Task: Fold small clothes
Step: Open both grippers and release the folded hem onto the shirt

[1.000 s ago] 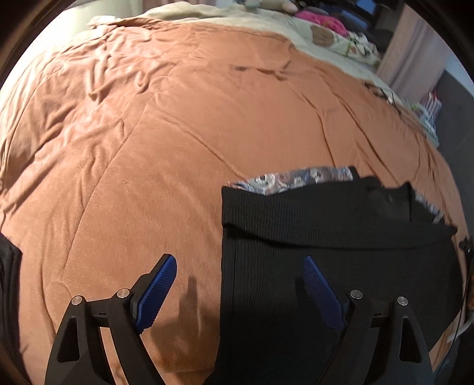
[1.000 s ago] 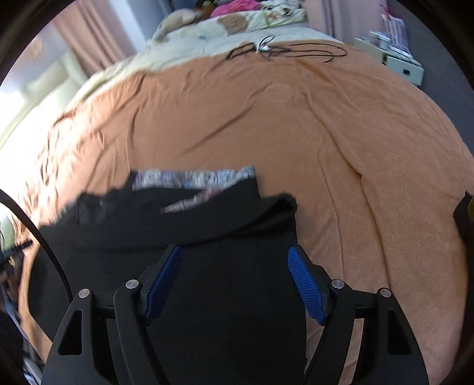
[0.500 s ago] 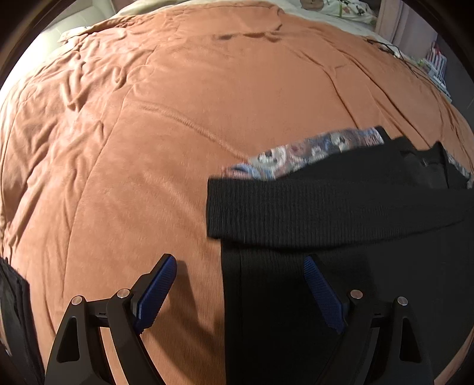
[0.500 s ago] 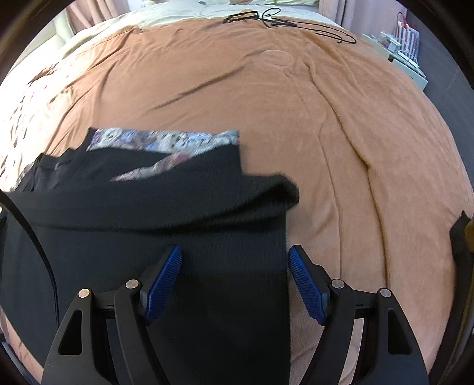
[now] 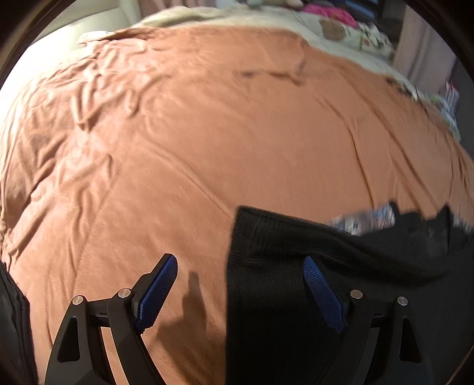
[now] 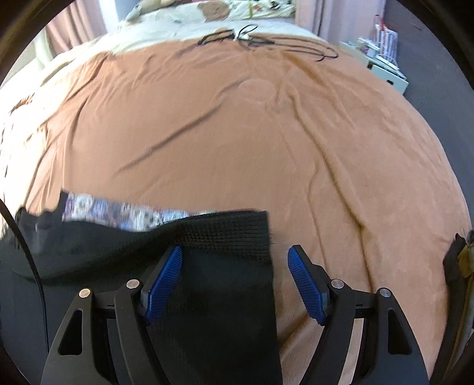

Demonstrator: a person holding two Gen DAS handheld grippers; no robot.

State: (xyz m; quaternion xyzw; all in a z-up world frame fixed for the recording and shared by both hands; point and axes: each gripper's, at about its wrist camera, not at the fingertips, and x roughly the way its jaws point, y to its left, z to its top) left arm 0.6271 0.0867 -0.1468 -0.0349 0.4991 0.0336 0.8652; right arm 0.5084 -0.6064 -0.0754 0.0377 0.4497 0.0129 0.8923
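A black knit garment (image 5: 340, 266) lies on an orange-brown bedspread (image 5: 207, 133), its top edge folded over, with a patterned blue-grey cloth (image 5: 364, 219) showing from under it. My left gripper (image 5: 240, 263) hangs open over the garment's left edge, nothing between its blue pads. In the right wrist view the same black garment (image 6: 207, 266) ends in a right-hand corner, and the patterned cloth (image 6: 127, 211) peeks out above it. My right gripper (image 6: 235, 256) straddles that right edge; its jaws are closing a little, the pads clear of the fabric.
Black cables (image 6: 266, 41) lie at the far end of the bedspread (image 6: 237, 124). Cream bedding with a pink item (image 5: 328, 13) sits beyond. A white storage unit (image 6: 385, 68) stands off the bed at the right. A dark strap (image 6: 456, 266) hangs at the right edge.
Both views have pulled back and tilted up, so the garment sits lower in frame. The right gripper's jaws have narrowed slightly. The garment lies as before.
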